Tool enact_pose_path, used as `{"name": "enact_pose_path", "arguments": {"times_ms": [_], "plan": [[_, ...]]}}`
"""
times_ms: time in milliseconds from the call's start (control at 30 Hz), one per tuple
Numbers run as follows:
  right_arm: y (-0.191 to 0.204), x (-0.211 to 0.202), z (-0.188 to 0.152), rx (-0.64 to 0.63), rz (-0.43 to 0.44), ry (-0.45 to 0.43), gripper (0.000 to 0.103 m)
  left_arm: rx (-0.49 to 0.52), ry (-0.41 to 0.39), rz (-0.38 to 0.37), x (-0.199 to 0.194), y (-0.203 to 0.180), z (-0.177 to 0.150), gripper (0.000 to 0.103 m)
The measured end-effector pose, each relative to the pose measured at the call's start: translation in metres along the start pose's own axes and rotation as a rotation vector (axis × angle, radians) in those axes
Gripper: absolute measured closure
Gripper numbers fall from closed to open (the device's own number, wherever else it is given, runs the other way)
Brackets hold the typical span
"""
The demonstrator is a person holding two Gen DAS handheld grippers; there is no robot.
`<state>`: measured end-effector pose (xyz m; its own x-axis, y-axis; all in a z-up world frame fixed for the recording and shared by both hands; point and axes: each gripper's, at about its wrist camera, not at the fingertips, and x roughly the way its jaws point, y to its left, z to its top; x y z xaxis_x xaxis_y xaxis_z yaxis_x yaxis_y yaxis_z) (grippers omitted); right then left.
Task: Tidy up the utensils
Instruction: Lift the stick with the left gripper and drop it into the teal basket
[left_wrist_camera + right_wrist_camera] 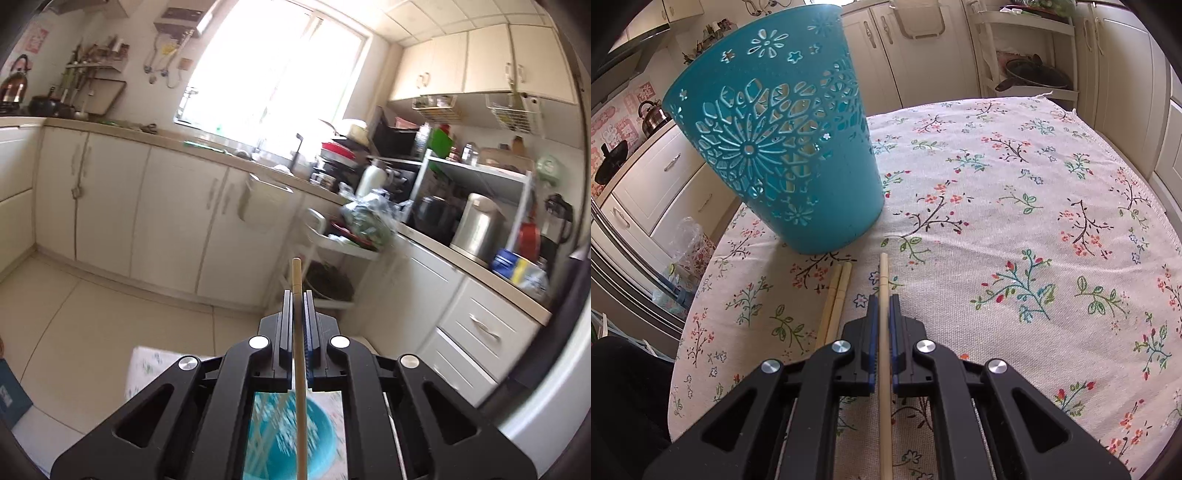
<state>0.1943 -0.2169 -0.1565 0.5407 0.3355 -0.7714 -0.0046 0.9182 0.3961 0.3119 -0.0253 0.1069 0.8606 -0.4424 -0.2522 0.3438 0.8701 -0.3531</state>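
left tongs [298, 295] clamped on a chopstick [297, 280], above teal basket [317, 435] | right tongs [884, 301] clamped on another chopstick [884, 273], lengthwise, pointing toward basket [775, 129] just ahead-left on counter [1015, 221]

A window [273, 70] glares at upper centre of the left view, above white cabinets [110, 206]. A steel pot [476, 225] stands on the counter at right. A kettle [653, 113] sits at the right view's left edge, a flowered cloth [1015, 229] across its middle.
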Motion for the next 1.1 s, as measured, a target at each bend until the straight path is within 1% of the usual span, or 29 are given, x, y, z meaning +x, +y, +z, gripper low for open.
{"name": "enact_pose_path", "arguments": {"times_ms": [100, 167, 367, 500, 600, 733, 767, 833, 867, 900, 933, 1000, 1033, 1100], "plan": [[-0.002, 0.000, 0.000, 0.007, 0.010, 0.001, 0.098, 0.011, -0.039, 0.043, 0.026, -0.001, 0.001, 0.098], [-0.004, 0.000, 0.001, 0.011, 0.014, 0.001, 0.098, 0.024, -0.046, 0.064, 0.040, -0.001, 0.001, 0.098], [-0.007, 0.001, 0.002, 0.022, 0.029, 0.003, 0.098, 0.056, -0.019, 0.105, 0.069, 0.001, -0.016, 0.098], [-0.009, 0.001, 0.003, 0.029, 0.038, 0.003, 0.098, 0.074, 0.027, 0.107, 0.075, 0.002, -0.030, 0.098], [-0.009, 0.000, 0.002, 0.034, 0.044, 0.003, 0.098, 0.118, 0.077, 0.113, 0.077, -0.003, -0.038, 0.098], [-0.010, -0.001, 0.002, 0.036, 0.047, 0.005, 0.098, 0.157, 0.187, 0.133, 0.080, -0.006, -0.050, 0.098], [-0.010, -0.001, 0.002, 0.036, 0.047, 0.005, 0.098, 0.171, 0.225, 0.141, 0.081, -0.006, -0.053, 0.096], [-0.009, 0.000, 0.002, 0.035, 0.047, 0.006, 0.098, 0.192, 0.258, 0.153, 0.075, -0.006, -0.057, 0.084], [-0.009, 0.000, 0.002, 0.034, 0.052, 0.008, 0.097, 0.197, 0.260, 0.163, 0.068, -0.005, -0.058, 0.072], [-0.008, 0.000, 0.002, 0.031, 0.053, 0.009, 0.096, 0.196, 0.253, 0.171, 0.061, -0.004, -0.058, 0.059], [-0.007, -0.001, 0.001, 0.023, 0.048, 0.011, 0.096, 0.193, 0.234, 0.183, 0.047, -0.001, -0.058, 0.055], [-0.004, -0.001, 0.000, 0.009, 0.038, 0.014, 0.096, 0.195, 0.214, 0.206, 0.028, 0.003, -0.058, 0.040], [-0.002, -0.001, 0.000, 0.000, 0.030, 0.014, 0.096, 0.200, 0.203, 0.228, 0.014, 0.006, -0.060, 0.035], [0.003, -0.001, -0.001, -0.026, -0.001, 0.011, 0.098, 0.211, 0.188, 0.270, -0.003, 0.011, -0.064, 0.017]]}}
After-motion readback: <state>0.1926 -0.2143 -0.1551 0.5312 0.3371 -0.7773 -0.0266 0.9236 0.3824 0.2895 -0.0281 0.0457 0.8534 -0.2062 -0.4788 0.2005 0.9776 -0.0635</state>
